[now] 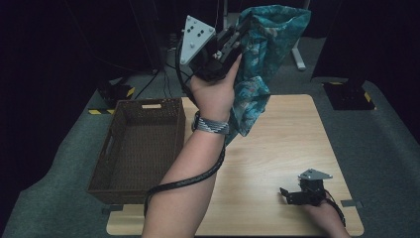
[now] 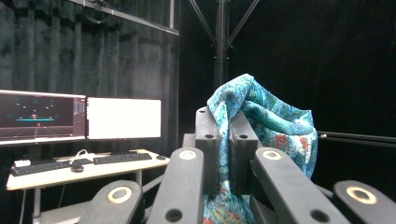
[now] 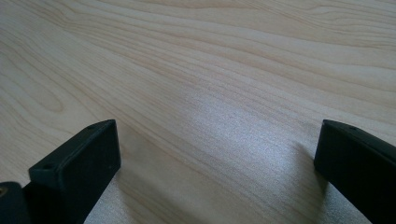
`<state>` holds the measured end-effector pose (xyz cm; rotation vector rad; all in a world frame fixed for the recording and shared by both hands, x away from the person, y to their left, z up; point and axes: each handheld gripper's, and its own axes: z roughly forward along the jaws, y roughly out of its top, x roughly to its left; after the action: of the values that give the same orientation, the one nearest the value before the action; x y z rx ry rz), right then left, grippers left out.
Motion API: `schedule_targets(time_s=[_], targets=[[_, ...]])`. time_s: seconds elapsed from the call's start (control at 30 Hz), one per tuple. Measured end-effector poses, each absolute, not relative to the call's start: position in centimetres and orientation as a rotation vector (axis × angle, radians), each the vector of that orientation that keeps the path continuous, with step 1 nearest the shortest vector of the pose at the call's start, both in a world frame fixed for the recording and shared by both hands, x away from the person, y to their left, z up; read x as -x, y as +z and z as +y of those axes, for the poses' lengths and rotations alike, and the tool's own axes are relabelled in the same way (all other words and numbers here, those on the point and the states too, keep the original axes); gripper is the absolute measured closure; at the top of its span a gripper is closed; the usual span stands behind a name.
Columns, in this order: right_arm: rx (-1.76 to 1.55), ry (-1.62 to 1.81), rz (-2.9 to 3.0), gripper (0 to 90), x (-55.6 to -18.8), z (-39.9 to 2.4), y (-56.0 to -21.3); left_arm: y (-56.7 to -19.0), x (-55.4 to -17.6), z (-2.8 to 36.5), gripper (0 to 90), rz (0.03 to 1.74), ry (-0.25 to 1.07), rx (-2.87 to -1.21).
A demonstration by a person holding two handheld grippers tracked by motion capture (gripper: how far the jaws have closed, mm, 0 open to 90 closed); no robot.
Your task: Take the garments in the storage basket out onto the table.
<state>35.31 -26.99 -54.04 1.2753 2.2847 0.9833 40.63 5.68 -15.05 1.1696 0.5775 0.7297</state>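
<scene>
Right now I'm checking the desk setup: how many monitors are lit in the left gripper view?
2: a dark-screened monitor at the far left and a bright white monitor beside it, both on the desk.

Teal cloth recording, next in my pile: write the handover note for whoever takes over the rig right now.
Left claw: shut on the teal patterned cloth, held high above the table's far edge; the cloth hangs free, touching nothing below.
Right claw: open, holding nothing, low over the bare wooden table at the near right.
Wicker basket: on the table's left side, nothing in it.
Done: cloth picked up.
Left, probably: carry the cloth over the basket, lower it in, release.
</scene>
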Motion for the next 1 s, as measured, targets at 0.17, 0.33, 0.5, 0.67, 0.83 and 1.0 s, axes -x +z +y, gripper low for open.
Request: schedule_targets(time_s=[0.17,0.33,0.5,0.67,0.83,1.0], targets=[[-1.274,0.985,2.286,0.4,-35.3,-27.0,-54.0,-15.6,-40.7,4.4,85.3,0.574,0.709,-1.176],[-1.273,0.988,2.288,0.4,-35.3,-27.0,-54.0,-16.4,-40.7,3.2,85.3,0.569,0.7,-1.188],[-1.273,0.992,2.29,0.4,-35.4,-27.0,-54.0,-17.5,-40.6,1.8,85.3,0.564,0.685,-1.203],[-1.273,0.995,2.292,0.4,-35.4,-27.1,-54.0,-19.0,-40.8,0.5,85.3,0.567,0.661,-1.222],[-1.273,0.997,2.292,0.4,-35.4,-27.1,-54.0,-20.1,-40.9,-0.8,85.3,0.573,0.637,-1.236],[-1.278,1.001,2.29,0.4,-35.4,-27.1,-54.0,-21.0,-40.9,-1.9,85.2,0.579,0.61,-1.236]])
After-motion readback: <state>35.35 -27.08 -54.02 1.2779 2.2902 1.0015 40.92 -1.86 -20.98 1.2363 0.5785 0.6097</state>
